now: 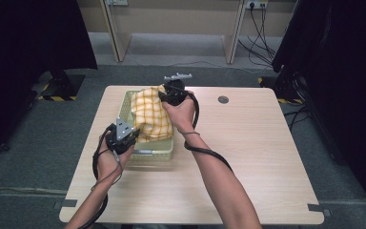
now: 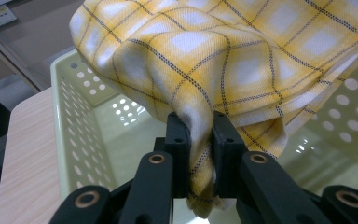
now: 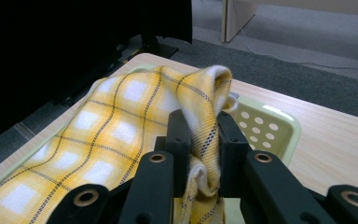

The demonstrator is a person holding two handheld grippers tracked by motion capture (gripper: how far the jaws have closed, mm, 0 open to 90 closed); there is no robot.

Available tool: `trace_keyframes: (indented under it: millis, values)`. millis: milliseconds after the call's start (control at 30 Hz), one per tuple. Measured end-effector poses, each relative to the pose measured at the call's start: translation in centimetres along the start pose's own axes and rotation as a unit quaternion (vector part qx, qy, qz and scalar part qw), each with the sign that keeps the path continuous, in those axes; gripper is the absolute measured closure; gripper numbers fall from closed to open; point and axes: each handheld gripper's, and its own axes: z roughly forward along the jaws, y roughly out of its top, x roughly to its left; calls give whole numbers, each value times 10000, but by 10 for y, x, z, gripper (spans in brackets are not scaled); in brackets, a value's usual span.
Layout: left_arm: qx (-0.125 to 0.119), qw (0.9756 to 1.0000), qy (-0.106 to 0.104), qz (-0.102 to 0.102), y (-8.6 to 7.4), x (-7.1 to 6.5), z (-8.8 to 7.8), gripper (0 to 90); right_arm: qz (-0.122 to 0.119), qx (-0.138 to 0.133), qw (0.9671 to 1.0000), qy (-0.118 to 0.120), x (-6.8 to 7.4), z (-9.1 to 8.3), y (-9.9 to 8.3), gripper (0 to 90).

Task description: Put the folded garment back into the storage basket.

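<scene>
My left gripper [image 2: 196, 140] pinches a bunched fold of the yellow checked cloth [image 2: 223, 60]; its jaws press together on the fabric, which squeezes out below them. My right gripper [image 3: 199, 140] does the same at another edge of the cloth [image 3: 121, 121], its jaws clamped on a rolled-up corner that pokes up between them.

From the high view, the cloth [image 1: 150, 117] hangs stretched between my two grippers, lifted over the pale green basket [image 1: 159, 152], with its lower part sagging into it. My left gripper [image 1: 123, 135] sits at the basket's near left corner, my right gripper [image 1: 173, 93] at its far end. The basket has perforated walls and stands on the left half of the light wooden table [image 1: 248, 162].

I can read no writing or brand on the cloth or basket.
</scene>
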Motion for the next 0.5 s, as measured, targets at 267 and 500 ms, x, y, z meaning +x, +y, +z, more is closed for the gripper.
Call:
trace_keyframes:
  millis: [267,500]
  values:
    - [40,10000,19,-39,-2,4,1,795,-25,49,10000,0,3,6,2,794]
    - [107,9999,19,-70,-3,7,3,795,-30,95,9999,-8,5,11,2,794]
